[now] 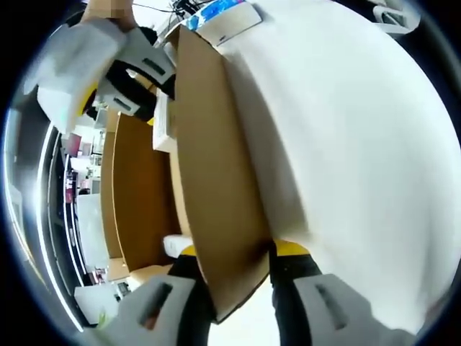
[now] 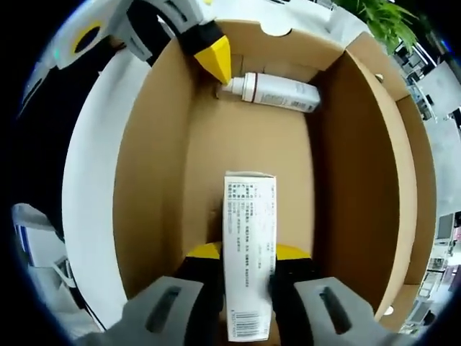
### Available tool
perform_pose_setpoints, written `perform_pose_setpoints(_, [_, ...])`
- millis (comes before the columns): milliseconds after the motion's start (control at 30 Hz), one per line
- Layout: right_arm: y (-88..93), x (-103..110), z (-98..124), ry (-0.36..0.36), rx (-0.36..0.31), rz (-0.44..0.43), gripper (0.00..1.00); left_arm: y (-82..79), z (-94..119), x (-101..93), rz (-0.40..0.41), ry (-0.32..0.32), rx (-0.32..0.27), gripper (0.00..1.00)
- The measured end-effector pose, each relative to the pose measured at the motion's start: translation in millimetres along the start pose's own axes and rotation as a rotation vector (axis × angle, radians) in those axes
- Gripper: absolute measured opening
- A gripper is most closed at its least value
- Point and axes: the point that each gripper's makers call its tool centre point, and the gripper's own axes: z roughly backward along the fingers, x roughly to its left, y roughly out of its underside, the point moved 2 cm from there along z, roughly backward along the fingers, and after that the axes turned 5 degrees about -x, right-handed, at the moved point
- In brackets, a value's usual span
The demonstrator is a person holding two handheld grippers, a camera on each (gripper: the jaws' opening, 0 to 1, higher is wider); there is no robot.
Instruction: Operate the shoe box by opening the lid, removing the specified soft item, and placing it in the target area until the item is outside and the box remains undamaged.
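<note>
A small white carton, printed with fine text and a barcode, sits clenched between the two jaws of the right tongs. Its long axis runs straight along the jaws, pointing forward into the open shoe box, so the carton stands out from the tongs like an extension of them. It hangs inside the brown cardboard walls, above the box floor (whether it touches the floor cannot be told). This looks like the item being taken out, though it reads as a stiff carton rather than something soft.

Farther in, against the far wall, a white bottle lies on its side, its cap pointing toward the corner where the left tongs' yellow tip reaches over the rim.

In the left gripper view, the left tongs are closed on the edge of a cardboard panel, one jaw on each face, apparently holding the lid or a wall steady. The right tongs show at upper left of that view. A white table spreads beyond the panel.

The right tongs already have the carton, so the coming move seems to be drawing it back along its own axis, out over the rim.
</note>
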Motion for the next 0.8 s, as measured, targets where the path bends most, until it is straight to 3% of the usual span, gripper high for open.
perform_pose_setpoints(267, [1.9, 0, -2, 0.026, 0.055, -0.002, 0.24, -0.7, 0, -0.5, -0.006, 0.003, -0.003, 0.28])
perform_pose_setpoints(467, [1.5, 2, 1, 0.079, 0.012, 0.047, 0.23, -0.9, 1, -0.8, -0.008, 0.004, -0.006, 0.28])
perform_pose_setpoints(533, [6.6, 1, 6, 0.104, 0.026, -0.034, 0.21, -0.7, 1, -1.0, -0.011, 0.004, -0.006, 0.28])
perform_pose_setpoints(633, [7.9, -1, 14, 0.148, -0.030, -0.130, 0.21, -0.2, 1, -1.2, -0.008, 0.004, -0.005, 0.28])
perform_pose_setpoints(700, [7.1, -1, 25, 0.167, -0.052, -0.122, 0.21, 0.2, 1, -1.3, -0.008, 0.004, -0.006, 0.28])
perform_pose_setpoints(800, [0.3, -3, 49, 0.234, -0.128, -0.182, 0.21, 0.7, 1, -1.6, -0.006, 0.003, -0.003, 0.28])
